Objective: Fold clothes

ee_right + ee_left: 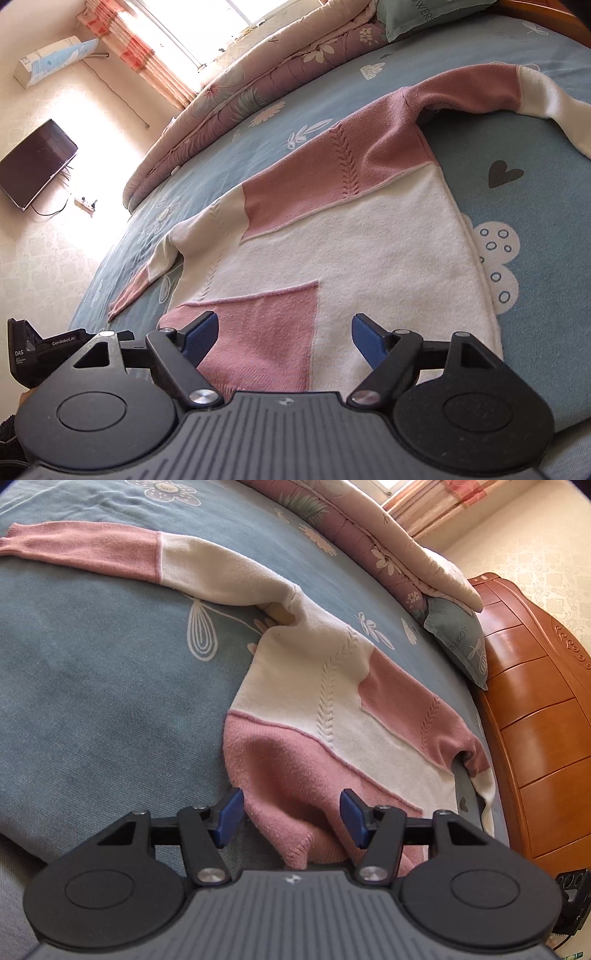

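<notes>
Nearest, the left gripper (pixel 291 818) hangs released, its blue pads spread apart over the pink hem, clasping nothing. The right gripper (pixel 284 341) is likewise released, jaws wide above the hem's pink and cream patches. The pink-and-cream knitted sweater (pixel 332 709) lies flat on the blue-grey flower-printed bedsheet (pixel 92 709), one sleeve stretched out to each side. Beyond it a rolled mauve floral quilt (pixel 229 99) runs along the bed, with a glossy brown wooden headboard (pixel 535 720) at the side.
</notes>
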`<action>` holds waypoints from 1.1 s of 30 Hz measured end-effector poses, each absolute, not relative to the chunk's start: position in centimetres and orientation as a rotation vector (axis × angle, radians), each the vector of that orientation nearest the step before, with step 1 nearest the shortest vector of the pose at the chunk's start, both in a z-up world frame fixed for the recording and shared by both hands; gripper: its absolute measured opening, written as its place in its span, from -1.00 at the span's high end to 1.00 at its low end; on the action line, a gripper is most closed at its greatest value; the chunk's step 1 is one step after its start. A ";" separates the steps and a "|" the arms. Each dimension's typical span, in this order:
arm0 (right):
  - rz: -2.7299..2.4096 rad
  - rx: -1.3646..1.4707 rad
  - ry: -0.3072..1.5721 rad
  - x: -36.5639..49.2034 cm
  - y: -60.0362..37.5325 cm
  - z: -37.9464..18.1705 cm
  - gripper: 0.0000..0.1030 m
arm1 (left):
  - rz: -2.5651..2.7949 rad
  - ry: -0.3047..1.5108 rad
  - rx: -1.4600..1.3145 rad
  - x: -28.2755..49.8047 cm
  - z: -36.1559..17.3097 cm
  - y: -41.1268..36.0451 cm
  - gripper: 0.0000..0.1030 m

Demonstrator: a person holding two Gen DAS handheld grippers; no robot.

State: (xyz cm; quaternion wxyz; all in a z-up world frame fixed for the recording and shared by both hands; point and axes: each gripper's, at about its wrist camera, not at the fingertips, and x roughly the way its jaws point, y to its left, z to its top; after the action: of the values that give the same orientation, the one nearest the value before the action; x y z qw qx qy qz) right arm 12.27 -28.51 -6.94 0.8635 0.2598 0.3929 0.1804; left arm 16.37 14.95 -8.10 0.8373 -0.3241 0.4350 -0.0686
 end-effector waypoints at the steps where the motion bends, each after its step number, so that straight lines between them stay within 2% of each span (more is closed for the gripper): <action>1: 0.374 0.550 0.824 11.6 -28.1 -6.8 -0.62 | -0.146 0.918 -0.706 15.9 -8.3 14.9 -0.11; 8: 0.358 0.549 0.806 7.7 -26.6 -5.5 -0.66 | -0.134 0.930 -0.767 15.4 -10.4 13.8 -0.11; 10: 0.357 0.570 0.791 7.2 -26.9 -5.3 -0.73 | -0.137 0.945 -0.784 15.7 -11.4 13.6 -0.11; 18: 0.324 0.619 0.835 7.6 -27.4 -7.7 -0.76 | -0.191 0.892 -0.876 16.8 -13.7 13.8 -0.11; 24: 0.313 0.637 0.881 9.0 -27.3 -9.9 -0.76 | -0.288 0.819 -0.748 18.4 -14.0 12.7 -0.12; 29: 0.313 0.650 0.910 9.7 -27.6 -11.2 -0.76 | -0.352 0.777 -0.844 16.3 -15.0 13.8 -0.12; 33: 0.298 0.677 0.915 9.6 -28.7 -11.9 -0.76 | -0.394 0.753 -0.697 15.3 -14.7 12.9 -0.12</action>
State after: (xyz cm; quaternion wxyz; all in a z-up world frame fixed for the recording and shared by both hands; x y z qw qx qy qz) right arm 9.59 -28.65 -11.90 0.8319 0.3194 0.4315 0.1404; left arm 15.27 12.88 -14.65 0.8529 -0.3312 0.3577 -0.1871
